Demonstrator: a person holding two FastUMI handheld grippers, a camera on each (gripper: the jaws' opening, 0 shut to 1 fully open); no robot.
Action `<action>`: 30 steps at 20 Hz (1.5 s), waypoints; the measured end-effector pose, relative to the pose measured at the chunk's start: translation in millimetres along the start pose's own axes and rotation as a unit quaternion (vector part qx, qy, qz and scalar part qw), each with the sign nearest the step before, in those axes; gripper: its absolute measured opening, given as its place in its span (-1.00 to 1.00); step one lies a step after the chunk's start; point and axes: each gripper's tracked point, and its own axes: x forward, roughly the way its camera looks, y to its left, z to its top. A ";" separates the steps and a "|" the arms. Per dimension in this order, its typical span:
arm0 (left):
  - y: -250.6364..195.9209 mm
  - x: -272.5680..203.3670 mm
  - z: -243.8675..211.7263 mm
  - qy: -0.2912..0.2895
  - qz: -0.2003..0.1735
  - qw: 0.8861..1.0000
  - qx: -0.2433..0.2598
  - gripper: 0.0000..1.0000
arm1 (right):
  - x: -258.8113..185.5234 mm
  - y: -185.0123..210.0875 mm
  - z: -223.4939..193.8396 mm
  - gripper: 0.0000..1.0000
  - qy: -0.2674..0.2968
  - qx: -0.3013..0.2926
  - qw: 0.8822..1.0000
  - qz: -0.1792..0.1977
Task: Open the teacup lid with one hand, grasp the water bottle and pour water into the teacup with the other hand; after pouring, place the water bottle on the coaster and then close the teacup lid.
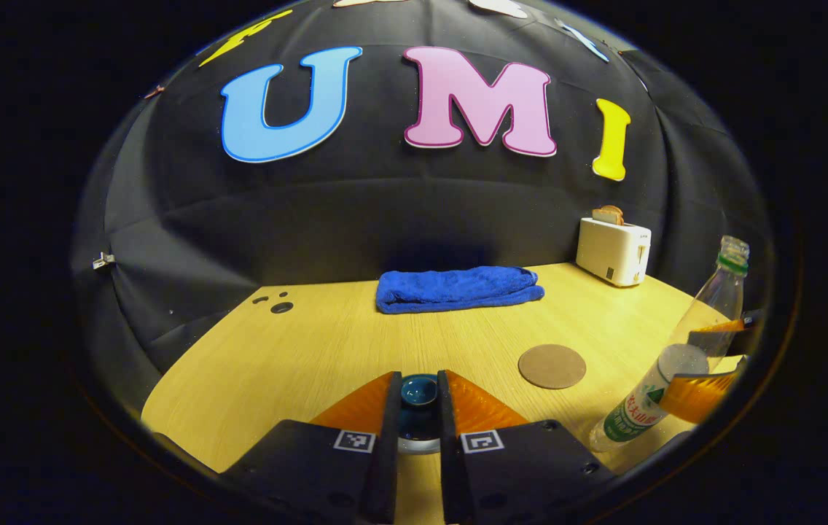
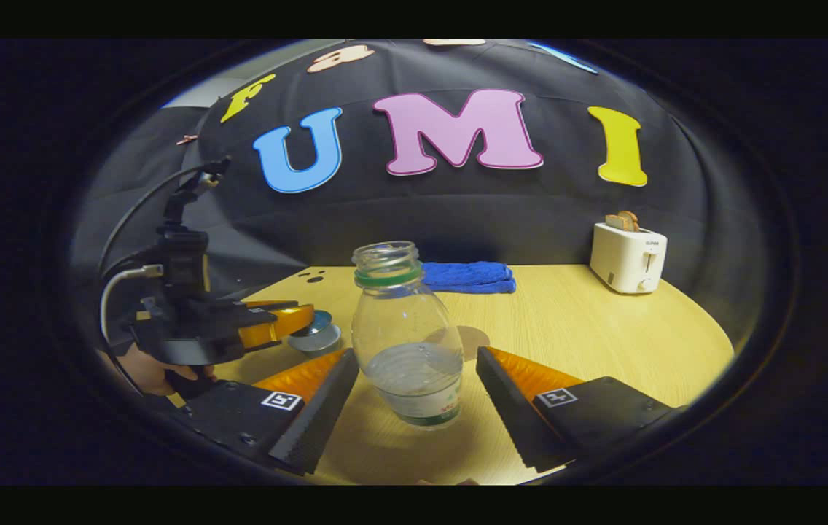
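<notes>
At lower centre of the right gripper view, the upright water bottle [image 2: 405, 343] stands between the right tool's [image 2: 407, 405] wide-spread fingers, untouched, while the left tool [image 1: 419, 408] pinches the teacup lid [image 1: 419, 390].

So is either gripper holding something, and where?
The left gripper is shut on the lid, pinching its knob. The right gripper is open around the bottle, not touching it.

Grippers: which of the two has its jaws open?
The right gripper: its jaws stand wide apart, flanking the water bottle. The left gripper has its jaws closed on the teacup lid.
</notes>
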 end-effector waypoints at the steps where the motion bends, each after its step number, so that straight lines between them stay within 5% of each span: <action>1: 3.5 -7.6 2.0 -0.002 0.002 1.000 -0.005 -0.44 | 3.2 -0.4 -1.3 1.00 0.000 -0.005 1.000 -0.002; 8: 37.9 -32.3 -20.8 0.018 0.038 0.999 -0.023 -0.44 | 21.5 -5.1 -10.5 0.98 -0.005 -0.009 1.000 -0.015; 9: 40.1 -34.4 -23.2 0.021 0.041 0.999 -0.025 -0.44 | 24.7 -5.8 -9.3 0.70 -0.010 -0.012 1.000 -0.018; 20: 47.3 -42.4 -34.6 0.034 0.052 0.997 -0.047 -0.44 | 34.4 8.5 -9.3 0.44 0.010 -0.063 0.998 0.000; 26: 60.8 -51.4 -26.0 0.021 0.062 0.997 -0.048 -0.44 | 50.0 -5.4 6.2 0.45 0.005 -0.160 0.987 -0.025; 30: 69.7 -60.9 -23.5 0.011 0.068 0.996 -0.051 -0.44 | 66.4 -10.2 19.8 0.44 0.003 -0.251 0.967 -0.045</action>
